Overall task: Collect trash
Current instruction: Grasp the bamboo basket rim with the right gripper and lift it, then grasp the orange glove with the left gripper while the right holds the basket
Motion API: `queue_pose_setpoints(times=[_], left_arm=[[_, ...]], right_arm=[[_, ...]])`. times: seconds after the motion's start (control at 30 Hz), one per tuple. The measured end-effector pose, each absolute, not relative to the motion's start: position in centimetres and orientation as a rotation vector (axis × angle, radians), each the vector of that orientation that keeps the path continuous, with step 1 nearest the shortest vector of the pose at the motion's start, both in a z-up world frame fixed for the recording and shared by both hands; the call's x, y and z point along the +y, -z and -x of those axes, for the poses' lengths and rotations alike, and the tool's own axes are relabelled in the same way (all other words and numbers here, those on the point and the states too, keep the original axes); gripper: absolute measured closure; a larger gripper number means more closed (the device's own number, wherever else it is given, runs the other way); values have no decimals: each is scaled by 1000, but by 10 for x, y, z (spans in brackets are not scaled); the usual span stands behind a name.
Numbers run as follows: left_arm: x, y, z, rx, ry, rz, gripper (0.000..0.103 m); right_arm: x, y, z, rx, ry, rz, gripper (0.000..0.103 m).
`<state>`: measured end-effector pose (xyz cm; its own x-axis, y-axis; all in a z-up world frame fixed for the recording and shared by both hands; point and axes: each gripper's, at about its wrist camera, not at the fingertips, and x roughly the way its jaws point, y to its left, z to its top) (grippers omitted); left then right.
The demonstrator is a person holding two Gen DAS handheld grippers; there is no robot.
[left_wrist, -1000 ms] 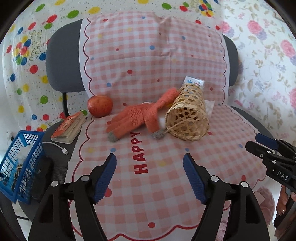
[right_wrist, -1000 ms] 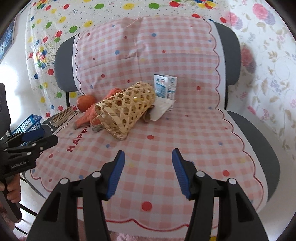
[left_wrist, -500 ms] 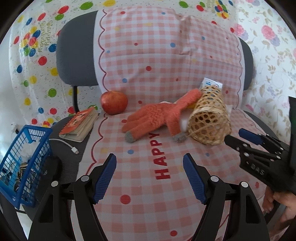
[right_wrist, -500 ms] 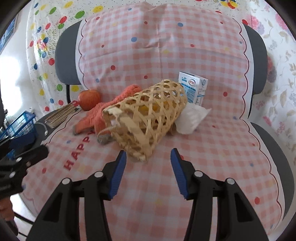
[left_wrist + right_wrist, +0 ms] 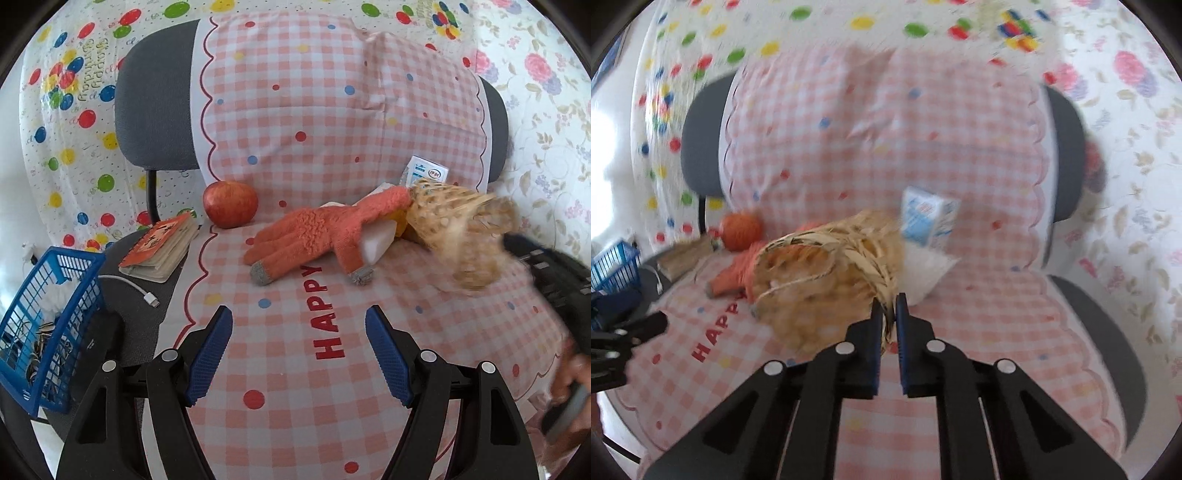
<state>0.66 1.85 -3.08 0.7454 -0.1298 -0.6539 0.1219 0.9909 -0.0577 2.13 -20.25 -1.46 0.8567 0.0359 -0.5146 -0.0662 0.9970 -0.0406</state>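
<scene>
Right gripper (image 5: pixel 887 308) pinching woven wicker basket (image 5: pixel 827 277) rim; jaws just closed

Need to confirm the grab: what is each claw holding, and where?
Right claw pinches the woven basket by its rim; left claw holds nothing.

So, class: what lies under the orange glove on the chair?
A white block-shaped thing sticks out beneath the orange glove, with something yellow beside it toward the woven basket. The rest is covered by the glove.
</scene>
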Motion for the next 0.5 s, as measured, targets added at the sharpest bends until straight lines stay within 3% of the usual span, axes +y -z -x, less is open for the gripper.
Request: queue_pose_setpoints(times=[0.5], left_arm=[[-17,30,-52,721,211,-46,31]], right_arm=[[-279,5,26,526,94,-56,97]])
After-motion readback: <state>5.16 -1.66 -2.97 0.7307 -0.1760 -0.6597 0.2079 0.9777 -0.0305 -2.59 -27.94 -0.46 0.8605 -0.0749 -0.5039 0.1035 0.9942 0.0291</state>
